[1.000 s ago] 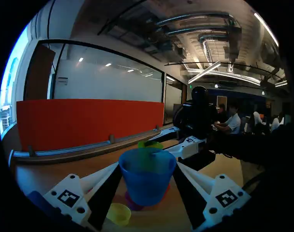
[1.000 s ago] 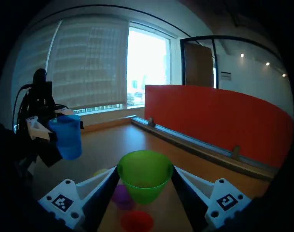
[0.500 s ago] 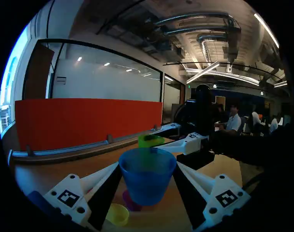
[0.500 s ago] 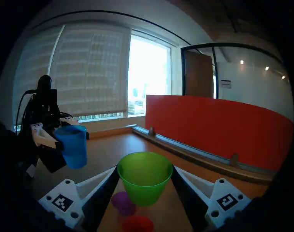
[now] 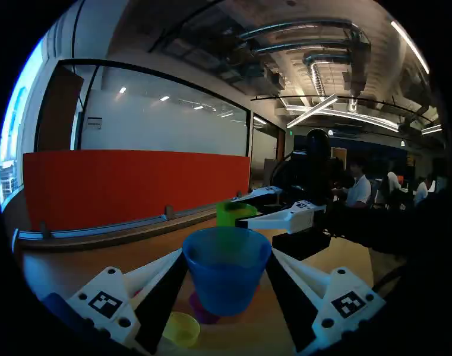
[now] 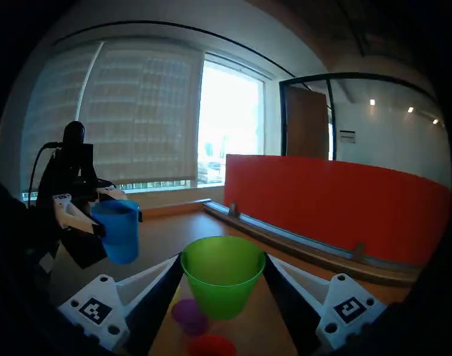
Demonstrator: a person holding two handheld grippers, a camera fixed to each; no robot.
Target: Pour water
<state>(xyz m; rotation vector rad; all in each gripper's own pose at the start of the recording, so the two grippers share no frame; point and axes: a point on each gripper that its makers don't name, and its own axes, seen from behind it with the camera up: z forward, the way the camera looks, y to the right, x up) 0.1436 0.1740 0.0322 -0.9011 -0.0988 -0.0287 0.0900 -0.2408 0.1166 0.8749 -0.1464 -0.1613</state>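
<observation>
The jaws of the left gripper (image 5: 226,264) clench the blue cup (image 5: 226,282) and those of the right gripper (image 6: 223,270) the green cup (image 6: 223,288), at 12 o'clock beyond it above the worktop (image 5: 130,249); tilting while the rims stand apart may spill water.

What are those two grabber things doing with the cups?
A person is working two grippers. The left gripper is clamped on a blue cup, and the right gripper is clamped on a green cup. Both cups are held above the wooden table, about upright and apart, so nothing is being poured yet. Small yellow, purple and red cups sit on the table below.
</observation>
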